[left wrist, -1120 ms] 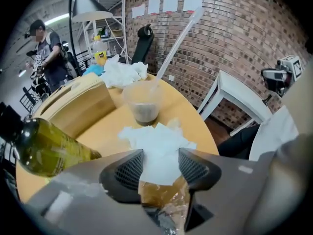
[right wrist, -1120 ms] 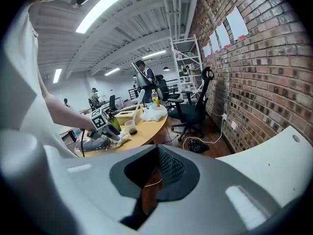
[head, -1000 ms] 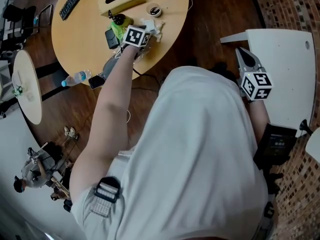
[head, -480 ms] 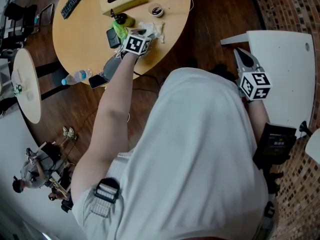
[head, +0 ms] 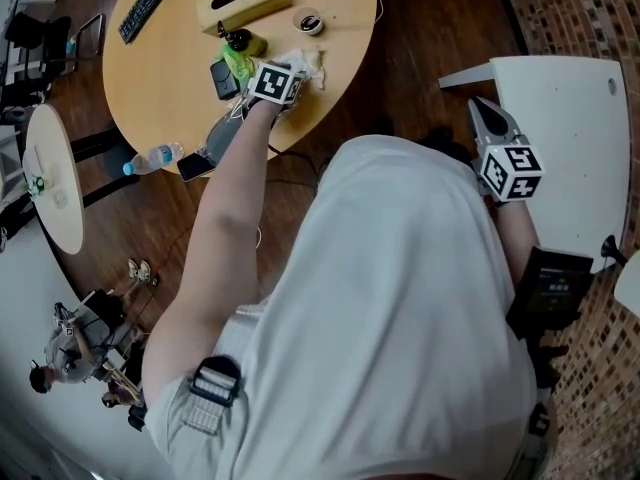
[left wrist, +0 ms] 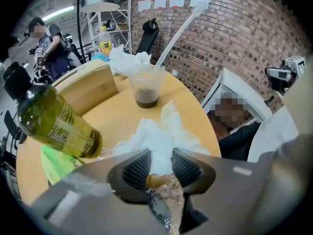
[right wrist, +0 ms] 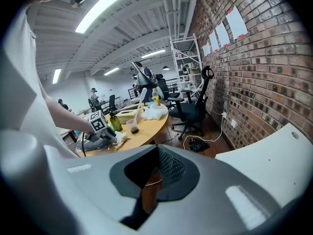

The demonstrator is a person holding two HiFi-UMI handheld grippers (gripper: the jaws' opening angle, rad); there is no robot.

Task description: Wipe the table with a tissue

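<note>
On the round table (head: pixel 160 78), close to the edge nearest you, the tissue (left wrist: pixel 157 137) lay crumpled. It was directly ahead of your left gripper (left wrist: pixel 160 156) and reached in between its jaws. Those jaws had just been closing and stood partly drawn in, with the pads pressing the tissue's near end. The tissue's length ran away from the gripper toward the cup (left wrist: pixel 145 89), and a bottle (left wrist: pixel 54 124) lay close on the left. Judgement: bare tabletop for wiping lay ahead, between bottle and table edge. Your right gripper (right wrist: pixel 156 153) was well apart, off the table, its jaws together at the tips and empty. The left was plainly the nearer.
</note>
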